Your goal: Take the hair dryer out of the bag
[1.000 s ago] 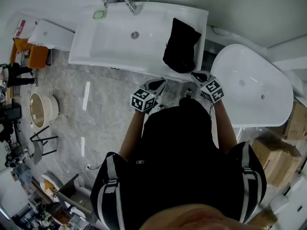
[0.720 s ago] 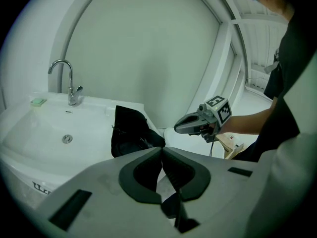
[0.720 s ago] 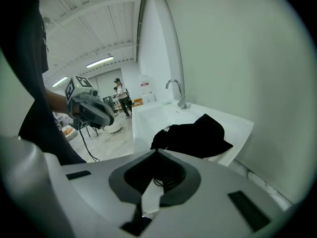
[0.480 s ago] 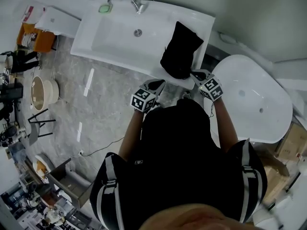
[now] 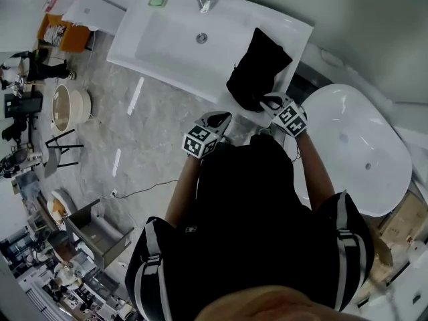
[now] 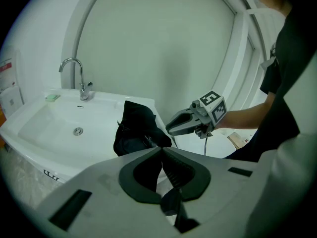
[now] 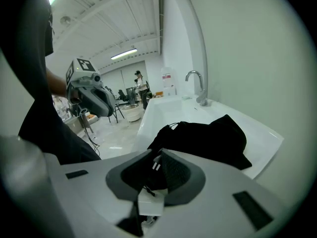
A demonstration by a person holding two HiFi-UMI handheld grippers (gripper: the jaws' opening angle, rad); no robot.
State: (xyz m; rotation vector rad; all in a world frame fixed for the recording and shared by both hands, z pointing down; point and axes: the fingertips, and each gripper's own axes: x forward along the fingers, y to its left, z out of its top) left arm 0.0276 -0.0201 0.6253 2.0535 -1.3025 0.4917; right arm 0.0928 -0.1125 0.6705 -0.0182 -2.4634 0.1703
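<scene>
The closed black bag (image 5: 257, 69) on the basin (image 5: 174, 45) hides its contents, while the left gripper (image 6: 161, 149) is pressed together and empty, and the right gripper (image 7: 157, 156), jaws just opening, stands slightly apart with dark cloth showing in the gap.

You'll find the black bag (image 5: 257, 69) slumped (soft, crumpled cloth) on the white basin's (image 5: 134, 52) right-hand ledge.

Black bag (image 5: 257, 69) blocks sink (image 5: 167, 52) right end, basin apparently clear, bathtub (image 5: 361, 146) beside.
</scene>
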